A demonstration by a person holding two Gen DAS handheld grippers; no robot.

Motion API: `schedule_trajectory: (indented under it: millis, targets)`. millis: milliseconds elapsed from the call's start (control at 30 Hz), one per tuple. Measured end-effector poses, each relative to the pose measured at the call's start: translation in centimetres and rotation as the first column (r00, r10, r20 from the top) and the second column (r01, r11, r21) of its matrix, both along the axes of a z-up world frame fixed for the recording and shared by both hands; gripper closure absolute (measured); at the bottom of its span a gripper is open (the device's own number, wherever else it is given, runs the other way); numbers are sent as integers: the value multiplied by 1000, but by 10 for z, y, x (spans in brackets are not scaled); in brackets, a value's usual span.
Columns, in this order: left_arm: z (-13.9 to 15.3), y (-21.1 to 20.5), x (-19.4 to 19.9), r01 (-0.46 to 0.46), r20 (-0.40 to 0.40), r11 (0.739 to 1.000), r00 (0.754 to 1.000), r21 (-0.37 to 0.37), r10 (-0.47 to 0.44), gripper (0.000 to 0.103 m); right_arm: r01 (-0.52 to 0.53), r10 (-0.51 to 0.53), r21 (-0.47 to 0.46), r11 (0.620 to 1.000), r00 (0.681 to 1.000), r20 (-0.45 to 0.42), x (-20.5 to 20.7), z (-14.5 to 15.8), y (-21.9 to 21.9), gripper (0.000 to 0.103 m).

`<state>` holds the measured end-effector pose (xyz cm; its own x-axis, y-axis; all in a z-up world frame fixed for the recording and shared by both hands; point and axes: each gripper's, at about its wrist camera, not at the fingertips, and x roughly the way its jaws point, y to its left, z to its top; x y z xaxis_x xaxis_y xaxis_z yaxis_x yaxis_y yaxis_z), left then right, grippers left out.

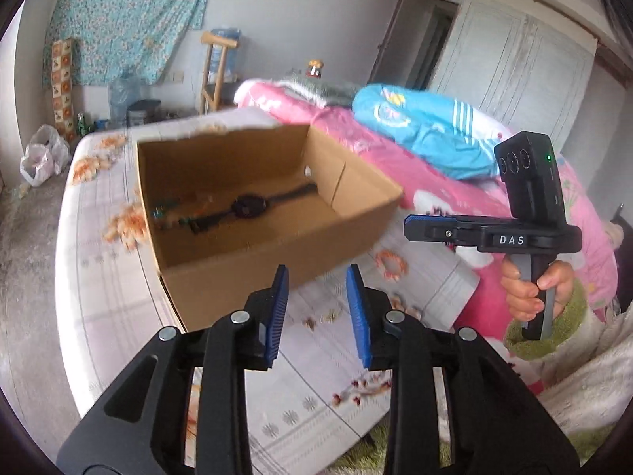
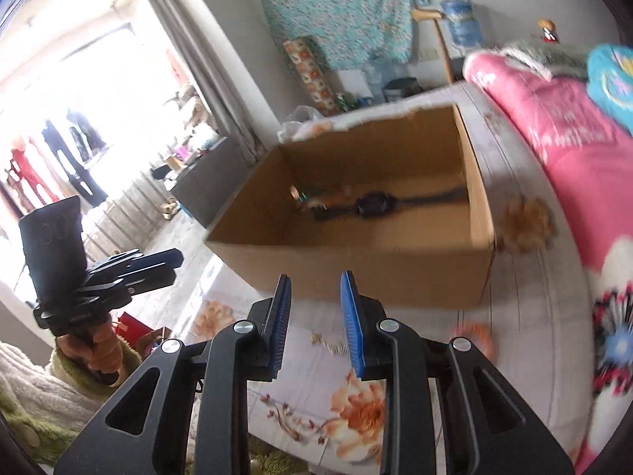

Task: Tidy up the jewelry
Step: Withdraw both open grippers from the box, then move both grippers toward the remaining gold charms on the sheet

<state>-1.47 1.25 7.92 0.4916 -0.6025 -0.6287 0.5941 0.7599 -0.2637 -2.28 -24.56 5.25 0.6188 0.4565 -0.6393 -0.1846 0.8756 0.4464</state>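
Note:
An open cardboard box (image 1: pixel 358 213) (image 2: pixel 356 273) stands on the flowered bed sheet. On its floor lie a black wristwatch (image 1: pixel 247 205) (image 2: pixel 372 202) and a small heap of coloured beads (image 1: pixel 168 213) (image 2: pixel 312 197). My left gripper (image 1: pixel 317 277) hovers just short of the box's near wall, open, with nothing between its blue pads. My right gripper (image 2: pixel 315 281) hovers before the box in the same way, open and empty. Each wrist view also shows the other gripper side-on in a hand: the right gripper (image 1: pixel 413 222) and the left gripper (image 2: pixel 174 263).
A pink quilt (image 1: pixel 435 182) (image 2: pixel 573 146) and a blue bundle (image 1: pixel 427 126) lie on the bed beside the box. An orange ring shape (image 2: pixel 472 334) on the sheet is blurred. A water jug (image 1: pixel 122 95) and a plastic bag (image 1: pixel 41 158) sit on the floor beyond.

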Motion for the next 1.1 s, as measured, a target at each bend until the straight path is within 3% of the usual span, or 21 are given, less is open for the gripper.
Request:
schedule_trajectory:
  millis: [133, 333, 733, 1100]
  targets:
    - [-47, -21, 1, -22, -66, 995, 997, 94, 29, 75, 41, -40, 6, 999, 993, -112, -6, -46, 7, 77]
    - [-87, -44, 9, -11, -101, 985, 994, 174, 29, 75, 95, -102, -40, 995, 972, -211, -11, -85, 17, 77]
    - [-105, -68, 11, -17, -1, 949, 1000, 314, 18, 75, 75, -98, -192, 979, 989, -113, -2, -76, 58, 77]
    - [-110, -73, 15, -1, 7, 953, 1000, 302, -1, 75, 4, -34, -294, 956, 995, -95, 31, -79, 85, 78]
